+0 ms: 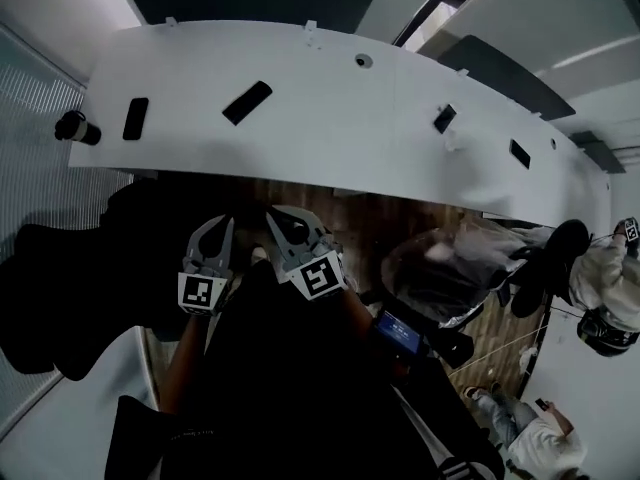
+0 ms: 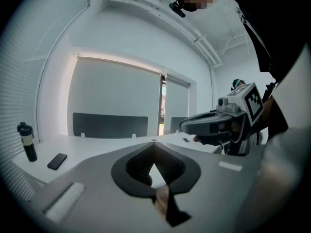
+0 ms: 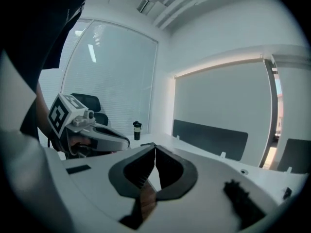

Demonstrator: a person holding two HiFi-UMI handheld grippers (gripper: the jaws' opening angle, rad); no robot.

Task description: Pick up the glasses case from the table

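A black oblong case (image 1: 246,102), seemingly the glasses case, lies on the long white table (image 1: 330,138), left of its middle. My left gripper (image 1: 213,236) and right gripper (image 1: 290,223) hang side by side below the table's near edge, pointing toward it and well short of the case. In the left gripper view the left gripper's (image 2: 153,141) tips meet with nothing between them; its own jaws hide the case. The right gripper (image 3: 154,145) is likewise shut and empty. Each gripper view shows the other gripper beside it.
A dark bottle (image 1: 75,126) and a flat black phone (image 1: 134,118) lie at the table's left end. Two small black items (image 1: 443,118) (image 1: 519,153) sit further right. Dark chairs (image 1: 60,268) stand on the wooden floor, and people (image 1: 600,288) are at the right.
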